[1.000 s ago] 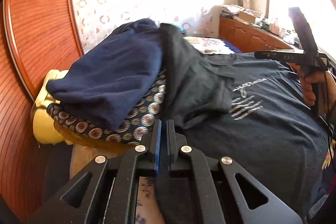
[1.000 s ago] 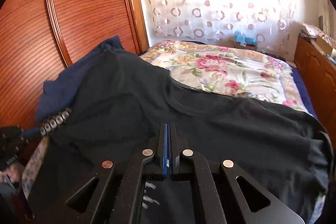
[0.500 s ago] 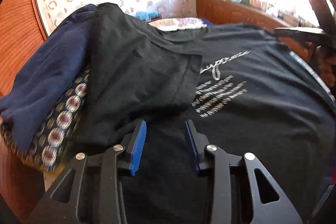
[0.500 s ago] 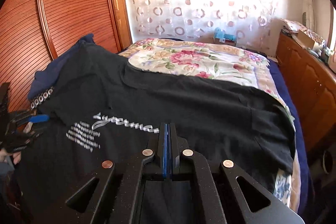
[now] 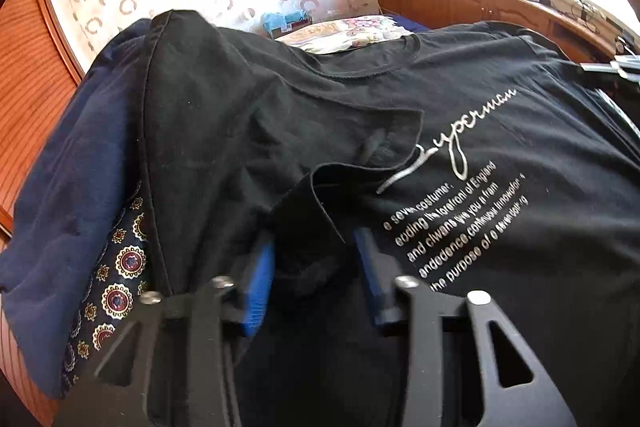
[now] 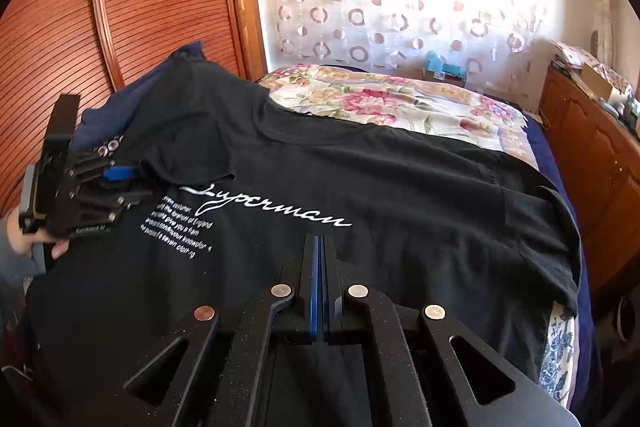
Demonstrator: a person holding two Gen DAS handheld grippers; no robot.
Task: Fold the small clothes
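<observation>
Black T-shirt [image 6: 360, 179] lies flat; left tongs [image 5: 312, 267], spread, should pinch the sleeve flap [image 5: 312, 203]; right tongs [image 6: 319, 267] are pressed together.

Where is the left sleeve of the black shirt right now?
The sleeve is folded in over the black shirt, beside its white lettering, with its edge between the left gripper's parted jaws, next to the navy clothes pile.

black printed T-shirt [image 6: 360, 187], spread flat on bed

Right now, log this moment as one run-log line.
left gripper: open, jaws just opened, folded sleeve between pads | right gripper: shut, over black T-shirt | shirt flat on bed
</observation>
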